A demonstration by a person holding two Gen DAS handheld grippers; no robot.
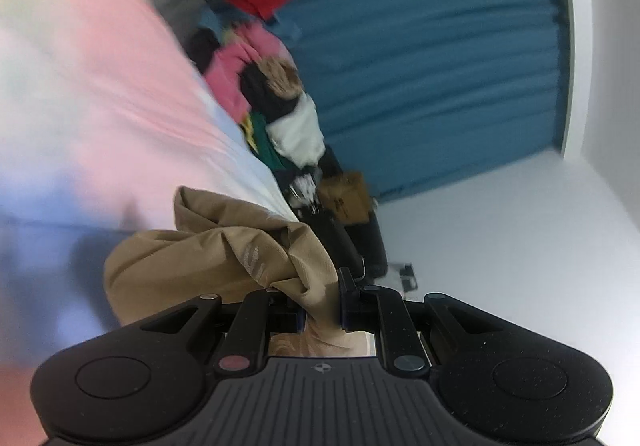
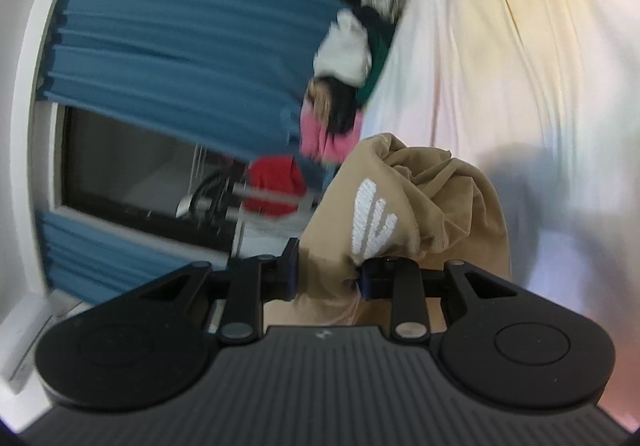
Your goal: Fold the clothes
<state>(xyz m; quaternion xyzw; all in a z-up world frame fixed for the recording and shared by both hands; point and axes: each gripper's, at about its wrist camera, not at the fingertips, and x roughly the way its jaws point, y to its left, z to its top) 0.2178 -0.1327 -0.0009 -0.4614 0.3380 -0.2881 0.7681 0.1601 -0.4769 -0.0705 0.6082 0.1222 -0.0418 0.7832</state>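
Left claw [image 1: 322, 306]: jaws nearly together, clamped on a bunch of the tan garment [image 1: 208, 258]. Right claw [image 2: 326, 274]: jaws a bit wider, pinching the same tan fabric, pads pressed into it. Garment is crumpled and hangs between both claws, lifted just above the pastel bedsheet [image 1: 100, 86]; white embroidered logo [image 2: 370, 220] faces the right camera. Clothes pile [image 1: 280, 102] sits at the bed's edge, blue curtain [image 1: 440, 66] behind.

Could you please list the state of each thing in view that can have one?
Left gripper: shut on the tan garment.
Right gripper: shut on the tan garment.
Tan garment: bunched, unfolded.
Clothes pile: heaped, unfolded.
Curtain: drawn.
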